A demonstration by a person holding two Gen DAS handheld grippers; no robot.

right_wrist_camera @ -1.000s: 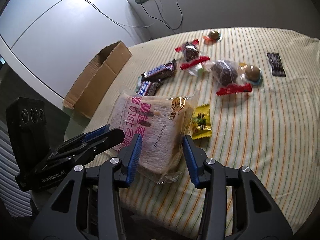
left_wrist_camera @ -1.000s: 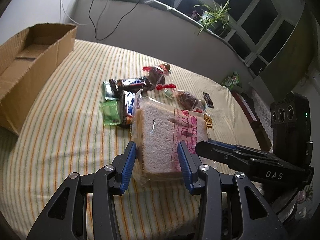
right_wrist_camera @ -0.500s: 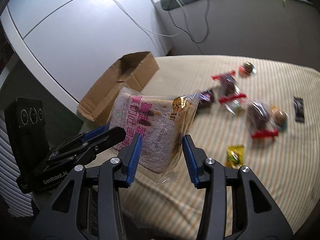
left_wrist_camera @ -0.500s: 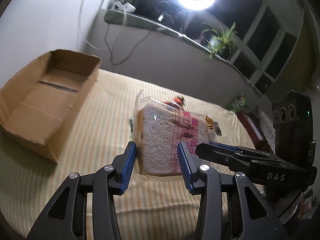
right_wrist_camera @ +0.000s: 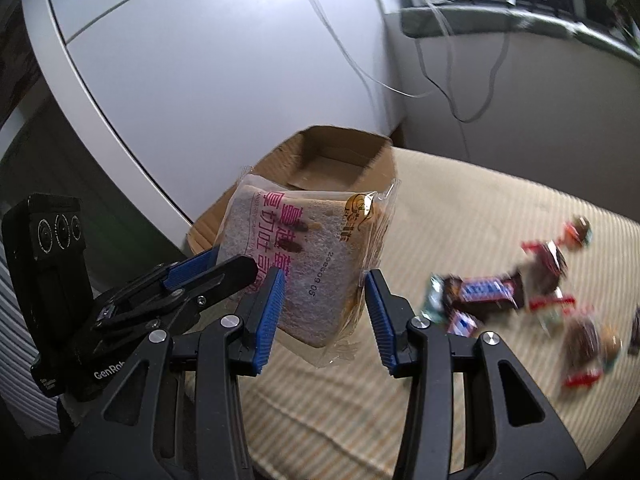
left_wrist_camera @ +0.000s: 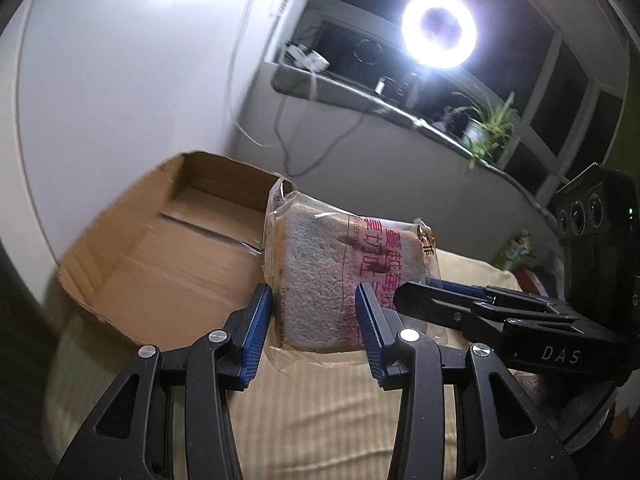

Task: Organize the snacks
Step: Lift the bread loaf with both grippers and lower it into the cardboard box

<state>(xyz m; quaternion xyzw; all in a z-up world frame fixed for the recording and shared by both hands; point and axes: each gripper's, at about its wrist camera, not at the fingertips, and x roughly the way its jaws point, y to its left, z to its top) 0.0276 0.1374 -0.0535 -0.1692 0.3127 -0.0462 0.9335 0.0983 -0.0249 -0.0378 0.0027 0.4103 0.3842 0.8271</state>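
Note:
A clear bag of sliced bread with pink lettering (left_wrist_camera: 320, 276) (right_wrist_camera: 308, 268) hangs in the air between both grippers. My left gripper (left_wrist_camera: 314, 332) is shut on its lower end. My right gripper (right_wrist_camera: 324, 320) is shut on it from the other side. An open brown cardboard box (left_wrist_camera: 160, 248) (right_wrist_camera: 340, 160) lies just behind the bread, empty as far as its inside shows. Chocolate bars (right_wrist_camera: 480, 292) and red-ended wrapped snacks (right_wrist_camera: 548, 268) lie blurred on the striped cloth to the right.
The striped tablecloth (right_wrist_camera: 460, 208) covers the table. A white wall with hanging cables (right_wrist_camera: 440, 40) stands behind the box. A ring light (left_wrist_camera: 438, 32) and a potted plant (left_wrist_camera: 488, 124) sit on the windowsill.
Both grippers have lifted the bread off the cloth and carried it left toward the cardboard box, which now fills more of both views. The snack pile has dropped to the right.

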